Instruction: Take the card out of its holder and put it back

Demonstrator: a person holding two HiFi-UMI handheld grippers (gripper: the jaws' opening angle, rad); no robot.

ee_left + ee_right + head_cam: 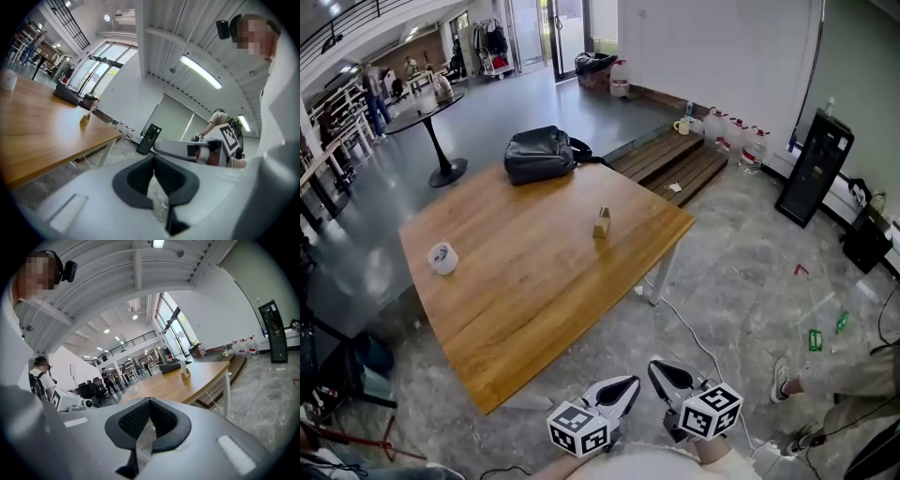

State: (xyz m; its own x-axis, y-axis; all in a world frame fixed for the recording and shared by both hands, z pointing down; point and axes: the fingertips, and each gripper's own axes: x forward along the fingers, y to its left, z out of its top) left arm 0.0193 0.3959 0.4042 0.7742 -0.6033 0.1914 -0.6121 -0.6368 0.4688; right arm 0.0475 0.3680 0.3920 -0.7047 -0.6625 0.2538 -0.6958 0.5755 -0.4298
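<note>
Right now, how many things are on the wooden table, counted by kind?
Black bag: 1
Card holder with card: 1
White roll: 1
Total on the wooden table: 3

Your right gripper (150, 401) has its 2 jaws closed tip to tip with nothing between them, while on the wooden table (179, 387) beyond, the card (182, 365) stands upright in its small holder (185, 374), well apart from those jaws.
</note>
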